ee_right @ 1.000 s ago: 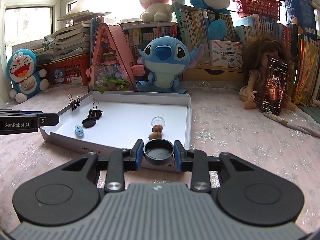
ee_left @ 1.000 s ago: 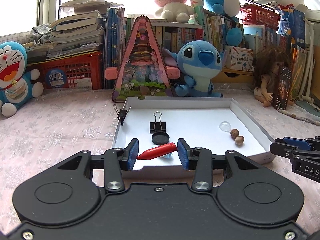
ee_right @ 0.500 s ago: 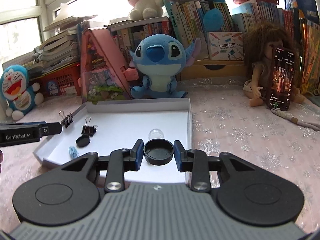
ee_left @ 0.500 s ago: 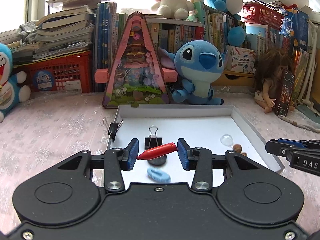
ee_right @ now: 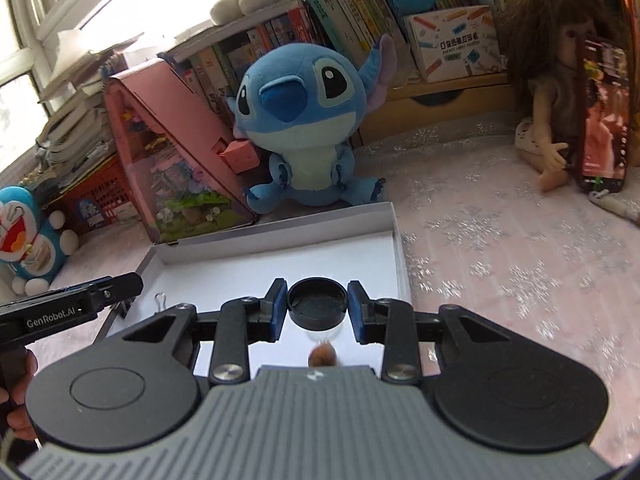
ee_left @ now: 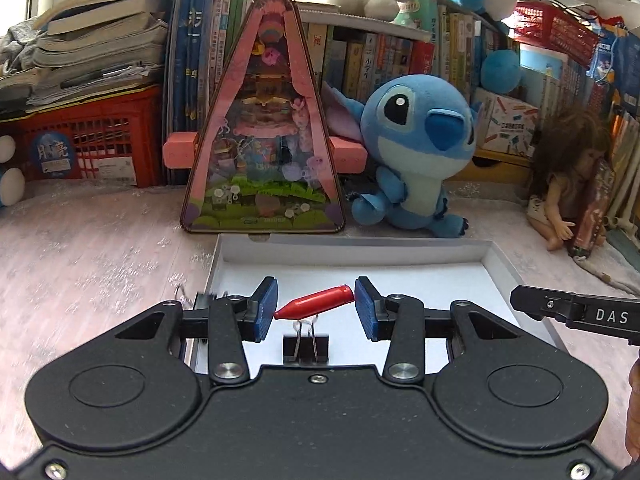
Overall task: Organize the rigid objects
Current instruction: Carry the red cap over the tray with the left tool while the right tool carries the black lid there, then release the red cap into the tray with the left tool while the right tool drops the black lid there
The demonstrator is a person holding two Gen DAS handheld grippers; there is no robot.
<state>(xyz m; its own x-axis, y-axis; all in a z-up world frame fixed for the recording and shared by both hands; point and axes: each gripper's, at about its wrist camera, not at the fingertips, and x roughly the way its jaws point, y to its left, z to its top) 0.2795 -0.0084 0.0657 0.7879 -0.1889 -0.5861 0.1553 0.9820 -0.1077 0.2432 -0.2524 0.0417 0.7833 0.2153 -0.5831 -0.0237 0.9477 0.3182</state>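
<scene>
In the left wrist view my left gripper [ee_left: 315, 305] is shut on a red bullet-shaped cap [ee_left: 316, 302], held crosswise over the white shallow box [ee_left: 360, 254]. A black binder clip [ee_left: 306, 346] lies in the box just below the cap. Another clip [ee_left: 200, 300] grips the box's left wall. In the right wrist view my right gripper [ee_right: 317, 309] is shut on a round black lid [ee_right: 317, 307], tilted above the same box [ee_right: 394, 248]. A brown nut [ee_right: 322, 357] and a blurred clear dome lie under the lid. The other gripper's side [ee_right: 72, 304] enters from the left.
A blue plush toy [ee_left: 416, 152] and a pink triangular display case [ee_left: 264, 136] stand right behind the box. A doll with a phone [ee_right: 576, 104] sits at the right, a red crate [ee_left: 88, 140] and stacked books at the left. Pink patterned cloth covers the table.
Both grippers have moved forward over the box, so the toys behind it look nearer. The right gripper has rolled, tilting its view. The cap and the lid stay gripped.
</scene>
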